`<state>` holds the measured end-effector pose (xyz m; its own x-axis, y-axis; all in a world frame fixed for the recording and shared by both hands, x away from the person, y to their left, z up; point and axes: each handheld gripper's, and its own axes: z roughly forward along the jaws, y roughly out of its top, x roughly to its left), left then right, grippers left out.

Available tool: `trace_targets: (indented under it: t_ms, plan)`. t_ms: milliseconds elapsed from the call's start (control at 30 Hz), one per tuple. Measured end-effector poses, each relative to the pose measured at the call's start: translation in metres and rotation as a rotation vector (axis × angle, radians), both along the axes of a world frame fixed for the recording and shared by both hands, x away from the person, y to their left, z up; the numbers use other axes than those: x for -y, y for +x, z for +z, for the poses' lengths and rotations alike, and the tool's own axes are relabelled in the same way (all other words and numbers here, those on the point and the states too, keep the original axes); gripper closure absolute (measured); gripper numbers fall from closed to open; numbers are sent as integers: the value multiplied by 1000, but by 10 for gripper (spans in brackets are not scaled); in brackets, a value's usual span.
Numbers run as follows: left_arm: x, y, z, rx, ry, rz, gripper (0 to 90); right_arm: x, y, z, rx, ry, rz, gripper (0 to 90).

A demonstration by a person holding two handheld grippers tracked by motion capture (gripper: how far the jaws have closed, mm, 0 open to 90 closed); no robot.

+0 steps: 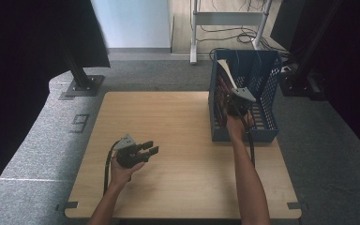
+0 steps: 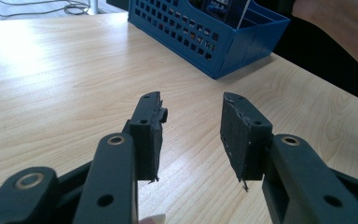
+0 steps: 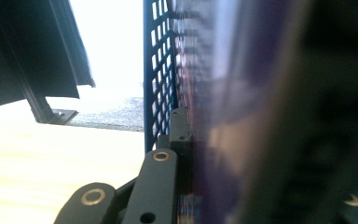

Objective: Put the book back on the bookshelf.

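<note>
Two grippers are mine: the left gripper [image 1: 146,148] hovers over the wooden desk [image 1: 183,140] with fingers [image 2: 149,128] spread and empty, while the right gripper [image 1: 236,104] reaches into the blue basket [image 1: 267,93] beside a magazine [image 1: 225,89]; its grip I cannot tell.

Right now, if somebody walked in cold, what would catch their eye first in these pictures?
Probably the blue perforated file rack at the far right of the wooden table, with the right tongs reaching in and pressed against a magazine or booklet standing in it. Next, the left tongs, open and holding nothing, above bare wood at the near left.
</note>
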<state>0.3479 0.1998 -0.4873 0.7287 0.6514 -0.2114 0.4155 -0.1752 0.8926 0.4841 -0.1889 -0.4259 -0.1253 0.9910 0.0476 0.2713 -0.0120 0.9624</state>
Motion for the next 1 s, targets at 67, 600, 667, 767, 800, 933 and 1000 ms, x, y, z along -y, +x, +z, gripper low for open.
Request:
trace_targets:
  t_ms: [67,600,667,767,800,933,1000]
  plan:
    - [-1,0,0,0,-2,2,586,1,0,-1,6,13,-11,818]
    - [-7,2,0,-2,-12,22,588,9,18,0,103,53,-103,820]
    - [-8,3,0,-3,-15,25,589,9,22,-2,118,64,-115,819]
    - [-10,4,-1,-5,-17,29,589,5,27,-9,121,63,-126,819]
    - [-10,4,-1,-6,-17,30,589,3,29,-11,121,60,-129,819]
    - [-11,4,-1,-5,-19,32,589,-6,31,-15,136,40,-108,818]
    - [-10,4,-1,-5,-14,29,589,-11,30,-15,138,16,-77,817]
